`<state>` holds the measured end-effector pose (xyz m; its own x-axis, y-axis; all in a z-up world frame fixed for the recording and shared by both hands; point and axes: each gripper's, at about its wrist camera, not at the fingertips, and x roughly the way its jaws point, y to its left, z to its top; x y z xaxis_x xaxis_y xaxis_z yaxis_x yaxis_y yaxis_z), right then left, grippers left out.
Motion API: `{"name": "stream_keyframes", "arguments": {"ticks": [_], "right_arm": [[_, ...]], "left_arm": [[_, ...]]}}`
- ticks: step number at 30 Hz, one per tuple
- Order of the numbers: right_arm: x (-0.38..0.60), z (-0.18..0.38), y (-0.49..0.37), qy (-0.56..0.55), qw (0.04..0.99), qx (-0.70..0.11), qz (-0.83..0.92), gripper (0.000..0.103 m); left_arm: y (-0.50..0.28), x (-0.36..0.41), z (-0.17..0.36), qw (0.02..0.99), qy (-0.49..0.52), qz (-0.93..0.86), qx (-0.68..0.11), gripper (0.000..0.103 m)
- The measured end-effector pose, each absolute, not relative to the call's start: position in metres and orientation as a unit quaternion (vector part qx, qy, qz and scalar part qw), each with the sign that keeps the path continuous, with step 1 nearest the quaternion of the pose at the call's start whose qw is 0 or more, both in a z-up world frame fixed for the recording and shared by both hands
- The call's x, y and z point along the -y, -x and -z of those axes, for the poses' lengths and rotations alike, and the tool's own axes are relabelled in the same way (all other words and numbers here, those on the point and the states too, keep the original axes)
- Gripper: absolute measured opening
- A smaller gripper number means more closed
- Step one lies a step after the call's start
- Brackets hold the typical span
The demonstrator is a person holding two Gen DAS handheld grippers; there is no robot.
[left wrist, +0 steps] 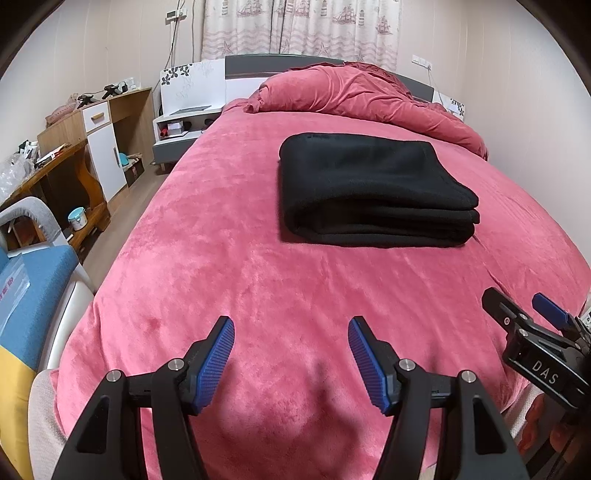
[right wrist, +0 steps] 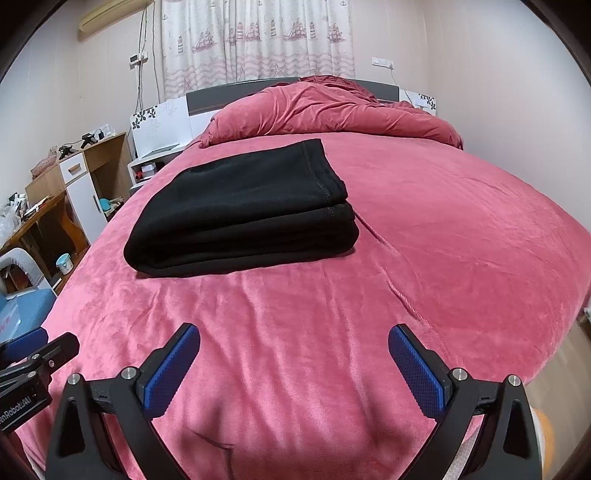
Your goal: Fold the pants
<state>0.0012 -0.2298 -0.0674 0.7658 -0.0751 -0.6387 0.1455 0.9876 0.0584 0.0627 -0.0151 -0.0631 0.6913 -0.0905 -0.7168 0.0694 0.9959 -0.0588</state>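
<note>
- Left gripper (left wrist: 291,363): seen from its own camera, it points forward and downward over the near end of the bed (left wrist: 229,258); its two blue pads (left wrist: 216,363) stand wide apart, with only the pink cover visible between them and nothing gripped
- Right gripper (right wrist: 293,373): likewise angled down toward the near part of the bed, jaws spread wide, blue pads (right wrist: 170,369) well apart and empty; the pink cover fills the gap
- Relative pose: the two grippers are held side by side above the foot of the bed; the right gripper's black body and one blue finger show at the right edge of the left wrist view, and the left gripper's black frame shows at the lower left edge of the right wrist view
- Pants (left wrist: 373,188): a black garment lying folded into a thick rectangular stack of several layers on the middle of the bed, ahead of both grippers and well apart from them; neither gripper touches it. From the right wrist view the stack lies left of centre, its stitched edge turned to the right
- Bedding: a bunched red duvet (left wrist: 354,94) lies across the head of the bed, beyond the pants, against the dark headboard (left wrist: 251,64)
- Surroundings: a patterned curtain (left wrist: 303,26) hangs behind the headboard; a wooden desk (left wrist: 74,162) with a white cabinet door stands along the left wall
</note>
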Motion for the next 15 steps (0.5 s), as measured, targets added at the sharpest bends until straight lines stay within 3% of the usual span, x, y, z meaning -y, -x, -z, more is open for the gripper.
{"name": "stream_keyframes", "arguments": {"ticks": [15], "right_arm": [[0.2296, 0.0689, -0.0012, -0.054, 0.938, -0.338, 0.058, 0.103]], "left_arm": [[-0.061, 0.0193, 0.0655, 0.918, 0.015, 0.043, -0.393, 0.065]]}}
